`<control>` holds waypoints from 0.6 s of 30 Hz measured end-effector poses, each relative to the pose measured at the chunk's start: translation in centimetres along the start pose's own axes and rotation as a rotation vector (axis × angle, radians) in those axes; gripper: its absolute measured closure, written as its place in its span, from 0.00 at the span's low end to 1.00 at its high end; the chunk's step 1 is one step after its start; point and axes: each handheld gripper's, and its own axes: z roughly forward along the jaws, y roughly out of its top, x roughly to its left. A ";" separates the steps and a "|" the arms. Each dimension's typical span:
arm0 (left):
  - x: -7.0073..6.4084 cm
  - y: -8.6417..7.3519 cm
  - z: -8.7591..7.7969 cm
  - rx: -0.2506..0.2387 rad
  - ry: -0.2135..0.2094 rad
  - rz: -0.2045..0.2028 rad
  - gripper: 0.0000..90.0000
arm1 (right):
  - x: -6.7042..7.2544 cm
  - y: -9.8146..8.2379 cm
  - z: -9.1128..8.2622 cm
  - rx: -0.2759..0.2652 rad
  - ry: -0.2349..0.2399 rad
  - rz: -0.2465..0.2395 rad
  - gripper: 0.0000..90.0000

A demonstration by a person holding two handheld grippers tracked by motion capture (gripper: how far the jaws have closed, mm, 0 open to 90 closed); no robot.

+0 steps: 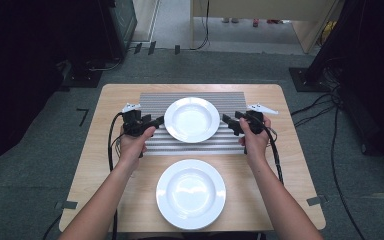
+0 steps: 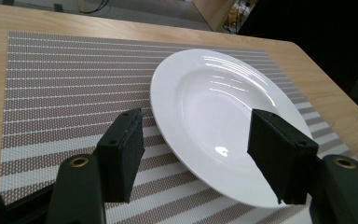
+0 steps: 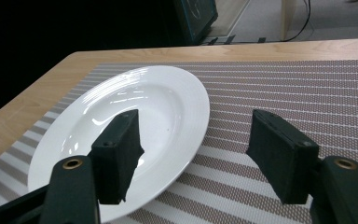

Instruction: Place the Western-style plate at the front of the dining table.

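Far plate (image 1: 192, 119) sits centred on the mat (image 1: 152, 145); I hold left claw (image 1: 156, 121) and right claw (image 1: 228, 121) open, clear of its rim, flanking it.

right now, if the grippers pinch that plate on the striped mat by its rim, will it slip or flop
The plate on the mat looks like glazed ceramic, so probably stiff, not floppy. Its glossy, sloped rim could slide between the pads of the left gripper and right gripper, both open now. It is likely breakable if dropped on the table.
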 end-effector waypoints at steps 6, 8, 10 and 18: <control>-0.9 -0.4 -2.4 -0.014 -0.001 0.036 0.30 | 0.3 -0.3 -2.0 -0.003 0.017 -0.033 0.35; -1.2 -0.7 -3.2 -0.018 0.010 0.054 0.26 | 0.5 -0.4 -2.6 0.004 0.024 -0.046 0.33; -1.3 -1.0 -3.9 -0.021 0.012 0.073 0.22 | 0.7 -0.7 -3.2 0.008 0.032 -0.058 0.32; -1.4 -2.4 -6.3 -0.023 0.062 0.100 0.17 | 1.1 -1.6 -5.9 0.012 0.043 -0.098 0.30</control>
